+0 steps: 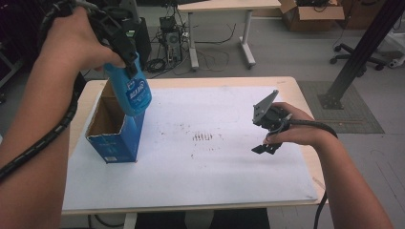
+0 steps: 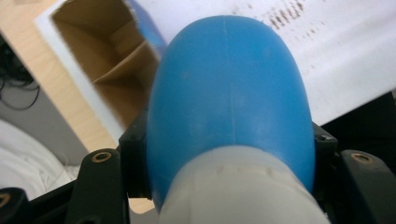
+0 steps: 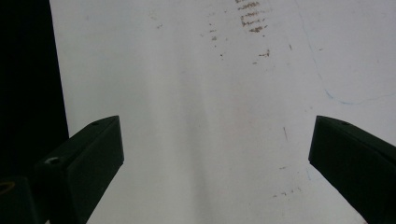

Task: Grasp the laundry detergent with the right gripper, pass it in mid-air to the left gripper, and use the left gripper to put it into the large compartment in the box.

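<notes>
In the upper left of the high view, the left gripper (image 1: pixel 125 52) pinches a blue bottle (image 1: pixel 133 90) by its neck and holds it above the open blue carton (image 1: pixel 114 138). At the middle right, the right gripper (image 1: pixel 265 143) has its jaws spread wide over the white sheet (image 1: pixel 215 181), with nothing between them.

Blue bottle (image 1: pixel 133 93), upside down, above open blue carton (image 1: pixel 114 129).

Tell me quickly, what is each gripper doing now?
Left gripper: closed on the blue bottle, above the box.
Right gripper: open, holding nothing.
</notes>
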Available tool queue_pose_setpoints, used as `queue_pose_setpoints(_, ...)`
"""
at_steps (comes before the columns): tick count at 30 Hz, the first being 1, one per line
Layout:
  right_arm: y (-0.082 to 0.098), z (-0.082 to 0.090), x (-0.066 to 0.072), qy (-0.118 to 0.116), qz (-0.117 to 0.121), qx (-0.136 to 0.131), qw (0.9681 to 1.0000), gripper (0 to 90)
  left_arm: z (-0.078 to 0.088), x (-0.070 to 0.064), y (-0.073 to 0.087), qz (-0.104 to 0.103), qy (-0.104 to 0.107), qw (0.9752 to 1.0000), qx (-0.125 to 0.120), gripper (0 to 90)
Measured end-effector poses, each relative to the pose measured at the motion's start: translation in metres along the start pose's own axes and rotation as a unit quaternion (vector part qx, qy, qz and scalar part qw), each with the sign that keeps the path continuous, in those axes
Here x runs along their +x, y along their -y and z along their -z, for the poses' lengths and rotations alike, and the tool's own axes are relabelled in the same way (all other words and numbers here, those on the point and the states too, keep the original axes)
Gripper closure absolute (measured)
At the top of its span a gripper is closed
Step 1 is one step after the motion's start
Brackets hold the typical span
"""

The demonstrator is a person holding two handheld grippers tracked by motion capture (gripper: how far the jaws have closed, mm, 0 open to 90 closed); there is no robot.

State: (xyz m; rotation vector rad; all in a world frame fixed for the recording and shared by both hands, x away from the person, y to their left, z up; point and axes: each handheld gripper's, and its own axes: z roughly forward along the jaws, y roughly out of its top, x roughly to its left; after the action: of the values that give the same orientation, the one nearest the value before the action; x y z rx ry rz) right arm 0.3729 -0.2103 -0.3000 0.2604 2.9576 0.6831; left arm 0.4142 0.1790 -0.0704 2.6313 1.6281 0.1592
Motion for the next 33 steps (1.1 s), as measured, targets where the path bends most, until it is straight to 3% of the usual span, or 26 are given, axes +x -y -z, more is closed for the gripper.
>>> queue_pose_setpoints(7,-0.003,-0.002,0.001,0.001,0.0,-0.001,1.0,3.2,0.01,0.022,0.007,0.08,-0.004,0.9968,0.005,38.3)
queue_pose_setpoints(14,-0.006,-0.002,0.001,0.002,0.002,-0.001,1.0,3.2,0.012,0.039,0.013,0.148,-0.01,0.9889,0.006,38.4)
queue_pose_setpoints(20,-0.008,-0.004,0.002,0.002,0.002,0.0,1.0,3.2,0.009,0.049,0.018,0.176,-0.012,0.9843,0.002,38.3)
queue_pose_setpoints(33,-0.007,-0.005,0.002,0.001,-0.002,0.003,1.0,3.2,-0.007,0.063,0.021,0.198,-0.019,0.98,-0.002,38.3)
